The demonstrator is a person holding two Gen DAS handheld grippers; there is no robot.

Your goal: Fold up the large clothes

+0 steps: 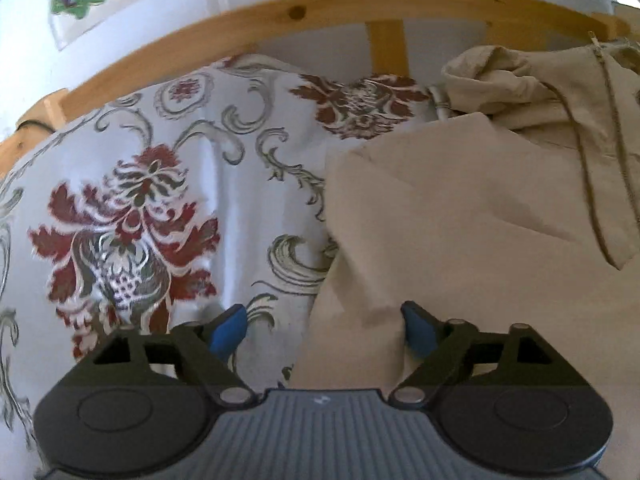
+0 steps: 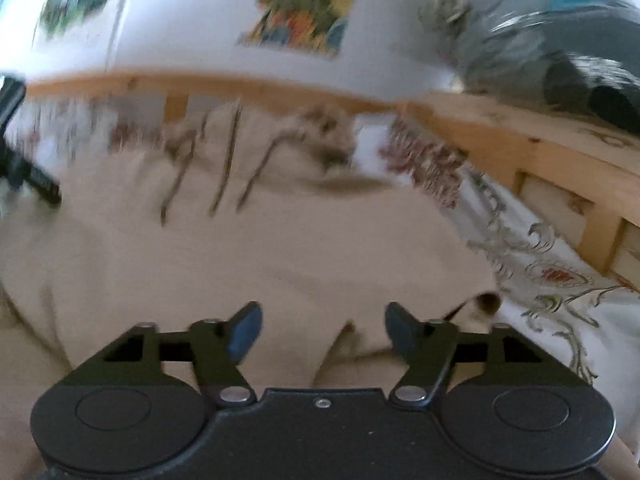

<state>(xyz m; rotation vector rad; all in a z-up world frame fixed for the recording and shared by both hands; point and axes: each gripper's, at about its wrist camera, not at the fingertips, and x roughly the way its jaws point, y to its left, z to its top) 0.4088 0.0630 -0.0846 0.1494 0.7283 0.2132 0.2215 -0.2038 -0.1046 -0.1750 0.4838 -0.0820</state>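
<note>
On the far left the floral bedspread [image 1: 132,208] lies bare, running up to the wooden bed rail [image 1: 248,20] at the far side. The left gripper [image 1: 322,330] hangs over the spot where that spread meets the cream hooded jacket [image 1: 460,216]: its left blue pad [image 1: 228,330] is above the flowered cloth, its right one above the jacket's left edge, which falls between them. The fingers stand wide apart and press on nothing.

The jacket is spread on the bed to the right of that edge, its long axis running from near to far, with the hood [image 1: 504,80] and drawcords bunched up at the far end by the rail. A sleeve or side panel is already turned in over the body.

Further right, the right gripper [image 2: 322,332] is over the near part of the same jacket [image 2: 248,248], fingers also apart and empty, a rumple of cloth just under them. That view is smeared. Both grippers tip downward at the cloth. I would judge the left one better placed for the side edge, the right for the near hem.
</note>
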